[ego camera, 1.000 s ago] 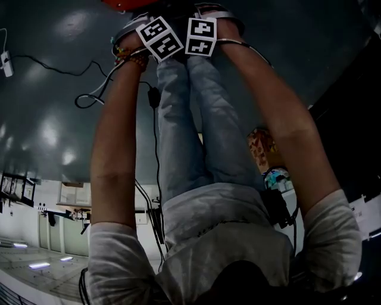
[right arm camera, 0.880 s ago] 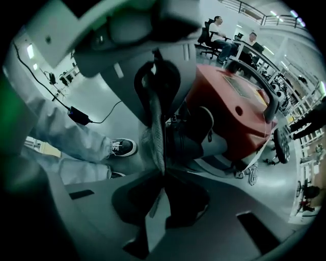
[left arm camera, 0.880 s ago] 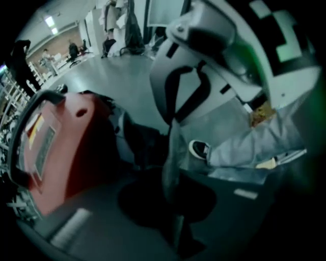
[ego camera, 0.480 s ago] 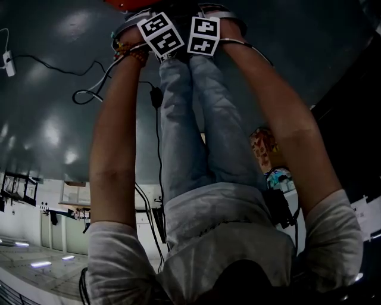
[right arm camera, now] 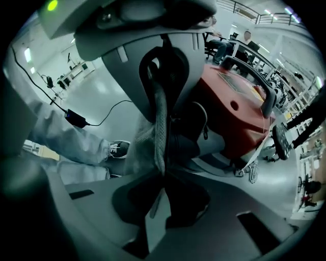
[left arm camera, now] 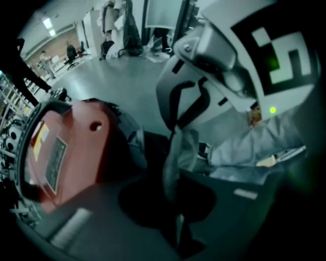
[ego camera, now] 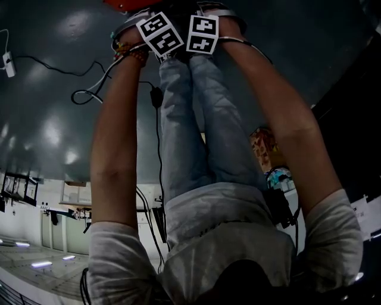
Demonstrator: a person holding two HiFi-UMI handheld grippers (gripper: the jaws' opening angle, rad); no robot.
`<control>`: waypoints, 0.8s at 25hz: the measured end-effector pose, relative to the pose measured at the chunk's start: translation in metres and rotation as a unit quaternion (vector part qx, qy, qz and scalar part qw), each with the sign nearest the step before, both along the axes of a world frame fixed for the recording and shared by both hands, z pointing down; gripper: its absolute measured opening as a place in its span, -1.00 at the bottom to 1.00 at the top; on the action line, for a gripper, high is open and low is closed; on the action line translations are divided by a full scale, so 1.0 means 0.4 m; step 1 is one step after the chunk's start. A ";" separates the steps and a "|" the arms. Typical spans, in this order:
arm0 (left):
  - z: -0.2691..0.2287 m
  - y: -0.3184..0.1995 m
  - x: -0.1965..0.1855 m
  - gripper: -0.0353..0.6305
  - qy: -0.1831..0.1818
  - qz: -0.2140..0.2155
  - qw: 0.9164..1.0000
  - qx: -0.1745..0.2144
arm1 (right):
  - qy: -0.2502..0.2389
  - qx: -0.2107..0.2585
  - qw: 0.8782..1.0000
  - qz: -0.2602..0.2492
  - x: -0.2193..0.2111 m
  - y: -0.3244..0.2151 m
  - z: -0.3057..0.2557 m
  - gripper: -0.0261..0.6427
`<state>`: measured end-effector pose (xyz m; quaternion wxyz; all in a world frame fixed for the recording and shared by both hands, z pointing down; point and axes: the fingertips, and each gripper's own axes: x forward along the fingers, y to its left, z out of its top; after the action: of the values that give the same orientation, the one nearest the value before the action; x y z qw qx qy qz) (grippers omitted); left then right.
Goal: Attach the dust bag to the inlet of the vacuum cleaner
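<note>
The grey fabric dust bag [left arm camera: 175, 158] hangs as a thin folded strip between both grippers. My left gripper [left arm camera: 175, 214] is shut on its lower edge, and the right gripper [left arm camera: 189, 99] grips it just beyond. In the right gripper view, the right gripper [right arm camera: 160, 199] is shut on the dust bag [right arm camera: 159, 127], facing the left gripper [right arm camera: 158, 66]. The red vacuum cleaner [left arm camera: 66, 148] lies on the floor close behind the bag, also the vacuum cleaner [right arm camera: 239, 117]. In the head view only the marker cubes of the left gripper [ego camera: 159, 36] and right gripper [ego camera: 202, 34] show, by the vacuum cleaner [ego camera: 125, 3].
The person's jeans legs [ego camera: 190, 119] and a shoe [right arm camera: 118, 148] lie under the grippers. A black cable with adapter [right arm camera: 76, 118] runs over the grey floor, and a power strip [ego camera: 7, 62] sits at the left. Desks, chairs and people stand far off.
Both marker cubes have shifted slightly toward the vacuum cleaner. The cable loop on the floor has moved a little. Both grips look unchanged.
</note>
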<state>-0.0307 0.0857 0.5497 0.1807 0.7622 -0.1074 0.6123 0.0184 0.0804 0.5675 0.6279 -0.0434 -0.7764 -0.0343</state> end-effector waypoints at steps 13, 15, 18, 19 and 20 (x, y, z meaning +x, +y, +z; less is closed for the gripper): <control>-0.003 -0.011 0.000 -0.81 0.011 -0.024 0.999 0.023 | -0.006 0.032 0.999 -0.001 -0.003 -0.029 -0.021 -0.83; 0.004 0.011 -0.004 -0.82 0.016 -0.047 0.999 0.017 | -0.009 0.045 0.999 -0.021 -0.019 -0.043 -0.049 -0.83; 0.013 0.016 -0.010 -0.82 0.008 -0.043 0.999 0.015 | -0.018 0.057 0.998 -0.029 -0.023 -0.042 -0.059 -0.83; 0.013 0.008 -0.009 -0.81 0.004 -0.036 0.999 0.019 | -0.020 0.057 0.998 -0.023 -0.016 -0.037 -0.053 -0.83; 0.010 -0.002 -0.008 -0.81 0.002 -0.029 0.999 0.023 | -0.021 0.057 0.998 -0.016 -0.007 -0.032 -0.047 -0.83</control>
<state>-0.0339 0.0848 0.5538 0.1807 0.7638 -0.1436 0.6027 0.0154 0.0675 0.5487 0.6121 -0.0190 -0.7854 -0.0894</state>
